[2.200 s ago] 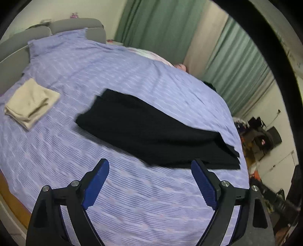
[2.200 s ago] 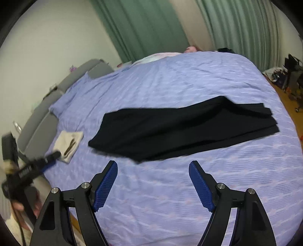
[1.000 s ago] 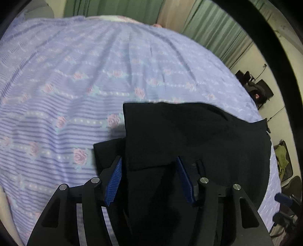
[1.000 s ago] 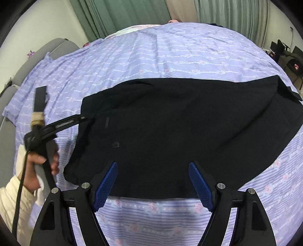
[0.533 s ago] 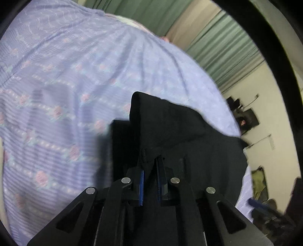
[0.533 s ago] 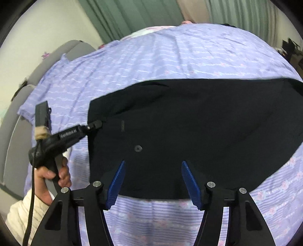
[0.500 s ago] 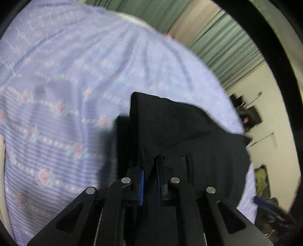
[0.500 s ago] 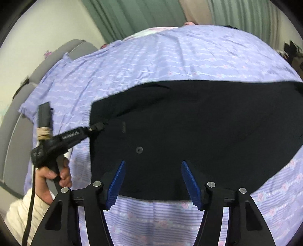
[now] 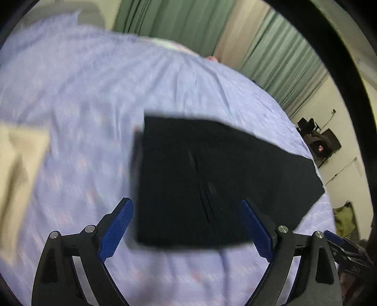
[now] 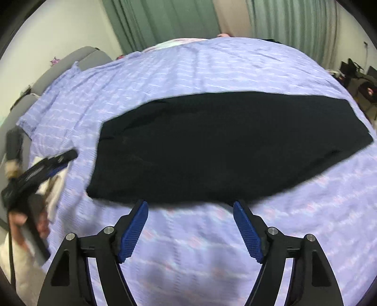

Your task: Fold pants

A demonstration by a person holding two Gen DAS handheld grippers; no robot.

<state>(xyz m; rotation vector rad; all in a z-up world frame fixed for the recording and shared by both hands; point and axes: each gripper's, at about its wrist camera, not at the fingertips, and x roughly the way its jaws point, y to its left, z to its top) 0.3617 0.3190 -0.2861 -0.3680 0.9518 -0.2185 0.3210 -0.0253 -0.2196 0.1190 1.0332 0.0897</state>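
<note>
Black pants (image 10: 226, 146) lie flat across the middle of the bed (image 10: 212, 66), spread wide from centre-left to the right edge of the right wrist view, on a lilac striped bedspread with small pink flowers. In the left wrist view the pants (image 9: 212, 179) fill the centre and run to the right, one straight edge at centre frame, a seam line visible down the cloth; frame is motion-blurred.

Left gripper (image 9: 186, 228) at bottom of its view, blue fingers (image 9: 115, 226) spread wide apart, nothing between them, tips over the near edge of the pants; contact cannot be told. Right gripper (image 10: 190, 229) at bottom of its view, blue fingers (image 10: 134, 229) also spread wide, holding nothing, tips just at the near hem of the pants.

Left gripper also shows at the left edge of the right wrist view (image 10: 50, 164), blurred, held by a hand (image 10: 28, 226) in a pale sleeve, beside the left end of the pants, apart from them.

Beige folded cloth (image 9: 16, 169) at the left edge of the left wrist view, on the bed, well apart from the pants. Green curtains (image 10: 165, 21) along the top. Grey headboard (image 10: 77, 58) upper left. Dark clutter (image 9: 318, 141) at right edge.
</note>
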